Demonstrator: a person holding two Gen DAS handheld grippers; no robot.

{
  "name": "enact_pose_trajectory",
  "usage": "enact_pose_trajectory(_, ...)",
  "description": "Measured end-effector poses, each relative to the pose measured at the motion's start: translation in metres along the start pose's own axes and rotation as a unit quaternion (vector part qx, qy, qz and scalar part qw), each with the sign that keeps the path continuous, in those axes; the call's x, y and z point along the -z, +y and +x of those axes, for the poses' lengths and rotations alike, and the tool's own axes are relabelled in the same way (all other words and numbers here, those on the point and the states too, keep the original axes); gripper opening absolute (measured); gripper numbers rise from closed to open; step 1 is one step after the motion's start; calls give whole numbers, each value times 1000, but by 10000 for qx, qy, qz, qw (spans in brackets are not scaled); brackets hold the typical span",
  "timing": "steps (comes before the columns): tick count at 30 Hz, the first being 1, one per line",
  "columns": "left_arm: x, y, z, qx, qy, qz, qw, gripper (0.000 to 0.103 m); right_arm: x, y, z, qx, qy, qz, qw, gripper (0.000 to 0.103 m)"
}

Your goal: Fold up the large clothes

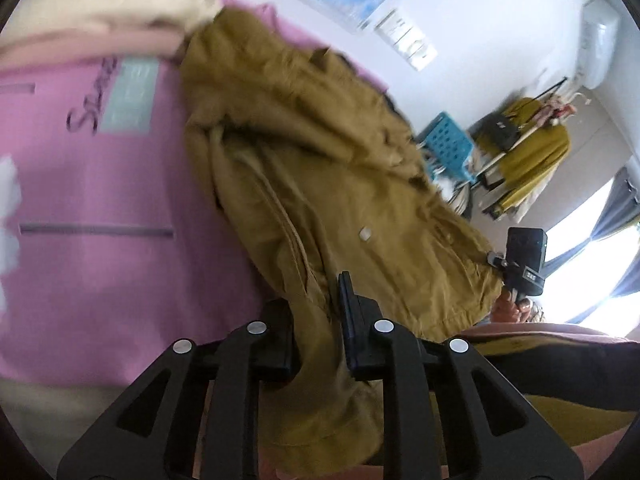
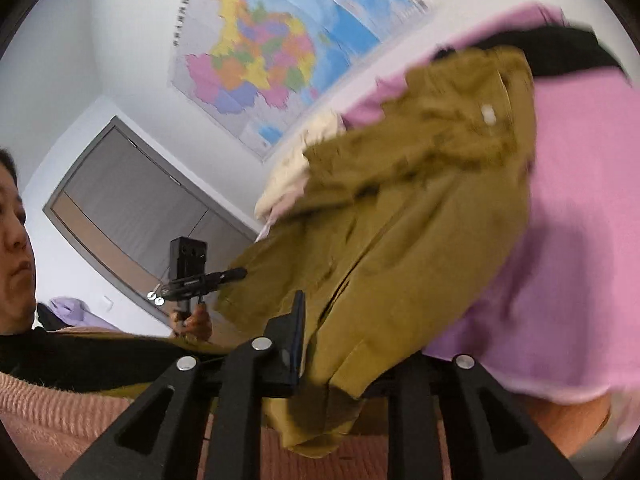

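A mustard-brown jacket (image 1: 320, 184) with a zip and a white snap hangs bunched over a pink bedsheet (image 1: 92, 184). My left gripper (image 1: 318, 320) is shut on a fold of the jacket's edge. My right gripper (image 2: 320, 344) is shut on another part of the jacket (image 2: 400, 220); its right finger is hidden under the cloth. The right gripper also shows in the left wrist view (image 1: 524, 260) at the jacket's far edge. The left gripper shows in the right wrist view (image 2: 192, 280), its tips at the cloth.
A cream and pink garment (image 1: 108, 12) lies at the sheet's top. A blue crate (image 1: 448, 144) and a clothes rack with yellow garments (image 1: 528, 152) stand by the wall. A map (image 2: 272, 40) hangs on the wall. The person's face (image 2: 16, 236) is at the left.
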State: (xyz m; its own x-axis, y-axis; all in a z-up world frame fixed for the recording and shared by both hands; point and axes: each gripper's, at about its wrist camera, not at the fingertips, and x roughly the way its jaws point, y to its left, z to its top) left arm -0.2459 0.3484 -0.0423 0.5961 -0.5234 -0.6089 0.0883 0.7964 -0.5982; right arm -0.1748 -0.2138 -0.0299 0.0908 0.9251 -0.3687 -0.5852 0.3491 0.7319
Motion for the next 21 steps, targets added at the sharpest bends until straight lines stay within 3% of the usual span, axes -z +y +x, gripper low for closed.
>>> enact_pose_trajectory(5,10,14,15,-34,325,-178,9993,59,20,-18,3,23,295,263,9992,52)
enact_pose_trajectory(7,14,13,21,60,476,-131,9988,70,27,-23,5,51,444,340,9984,53)
enact_pose_trajectory(9,19,8,26,140,575,-41,9982,78,30,-24,5,10,450,406,9982,52)
enact_pose_trajectory(11,22,3,30,183,660,13,9977,80,31,-20,4,-129,450,330,9984,26)
enact_pose_trajectory(12,23,1,31,151,655,40,9977,77,31,-13,3,-105,415,169,9989,22)
enact_pose_trajectory(13,23,-1,32,92,625,62,9980,58,30,-8,1,-133,331,97,9993,21)
enact_pose_trajectory(14,22,-1,32,-15,573,45,9983,25,28,-5,0,-173,260,74,9995,19)
enact_pose_trajectory(15,19,0,31,-244,471,-39,9986,9,24,3,-3,-97,123,-53,9999,18)
enact_pose_trajectory(21,3,-15,12,-176,44,-17,9998,9,-5,29,-20,56,-475,-359,9982,17)
